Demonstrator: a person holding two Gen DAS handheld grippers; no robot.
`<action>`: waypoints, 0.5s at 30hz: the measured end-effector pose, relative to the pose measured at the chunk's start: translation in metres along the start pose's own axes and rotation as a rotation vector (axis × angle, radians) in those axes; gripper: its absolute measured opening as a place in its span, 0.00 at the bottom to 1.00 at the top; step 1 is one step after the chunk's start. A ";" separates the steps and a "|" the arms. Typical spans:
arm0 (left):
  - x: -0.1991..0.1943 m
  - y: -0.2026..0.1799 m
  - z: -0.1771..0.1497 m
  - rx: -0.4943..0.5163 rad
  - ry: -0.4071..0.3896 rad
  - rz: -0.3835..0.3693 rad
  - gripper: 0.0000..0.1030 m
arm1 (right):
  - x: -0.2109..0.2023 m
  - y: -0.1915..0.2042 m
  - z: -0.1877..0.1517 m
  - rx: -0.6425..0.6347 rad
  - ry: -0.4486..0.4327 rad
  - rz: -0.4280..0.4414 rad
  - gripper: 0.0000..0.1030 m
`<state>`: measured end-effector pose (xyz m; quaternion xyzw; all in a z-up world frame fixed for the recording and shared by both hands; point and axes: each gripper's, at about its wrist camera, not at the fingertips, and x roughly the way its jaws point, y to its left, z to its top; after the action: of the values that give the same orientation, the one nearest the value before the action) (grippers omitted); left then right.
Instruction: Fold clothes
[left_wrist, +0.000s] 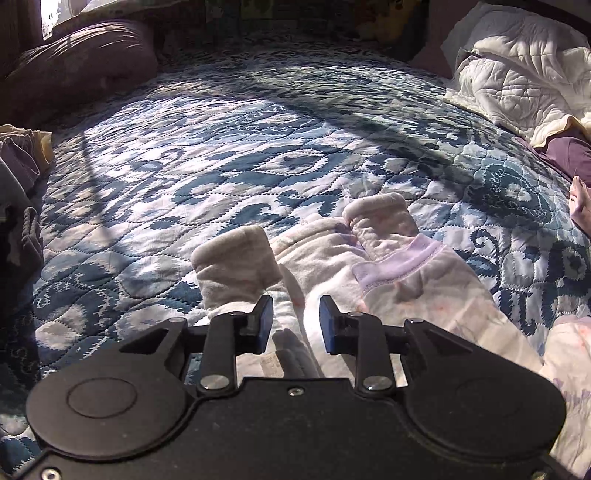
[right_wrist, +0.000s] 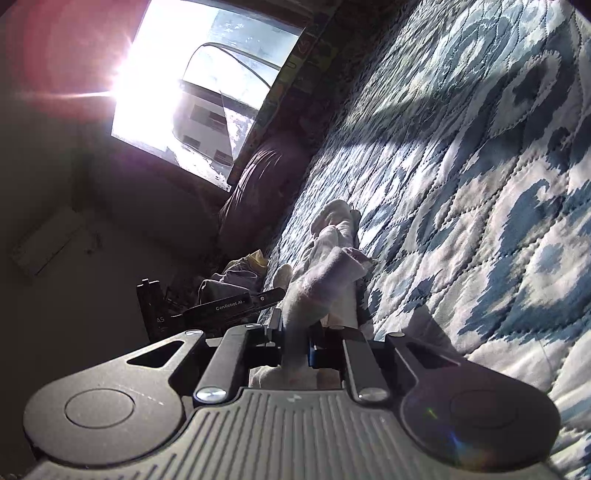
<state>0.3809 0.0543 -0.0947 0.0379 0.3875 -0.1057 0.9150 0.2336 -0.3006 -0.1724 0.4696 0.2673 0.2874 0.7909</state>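
Left claw (left_wrist: 296, 325): jaws parted, nothing between them, hovering low over one pale garment (left_wrist: 332, 258) spread on the bed. Right claw (right_wrist: 295, 343): jaws closed on a bunch of the same garment's cloth (right_wrist: 321, 280), lifted off the quilt (right_wrist: 480, 184); view tilted hard, so that claw is rolled sideways. One garment, two cuffed ends (left_wrist: 236, 254) pointing away from the left claw, a lilac-trimmed band (left_wrist: 399, 266) at right. Two claws; the left one's body (right_wrist: 229, 306) shows in the right view, just beside the lifted cloth. Quilt ahead and left of the garment is open. Bed edges crowded: one dark pillow (left_wrist: 74, 55) far left, one white quilted blanket (left_wrist: 524, 74) far right, one clothes heap (left_wrist: 18, 177) at the left edge.
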 end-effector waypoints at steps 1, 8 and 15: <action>-0.011 0.001 -0.004 -0.009 -0.022 -0.006 0.25 | 0.000 0.000 0.000 -0.001 0.000 0.001 0.15; -0.030 0.018 -0.035 -0.170 -0.051 -0.014 0.24 | -0.001 0.001 0.000 -0.010 -0.004 -0.003 0.15; 0.007 -0.014 -0.043 -0.077 0.046 0.000 0.27 | -0.005 0.005 0.000 -0.027 -0.037 0.019 0.15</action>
<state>0.3526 0.0463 -0.1293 0.0049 0.4121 -0.0895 0.9067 0.2294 -0.3020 -0.1672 0.4667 0.2443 0.2900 0.7990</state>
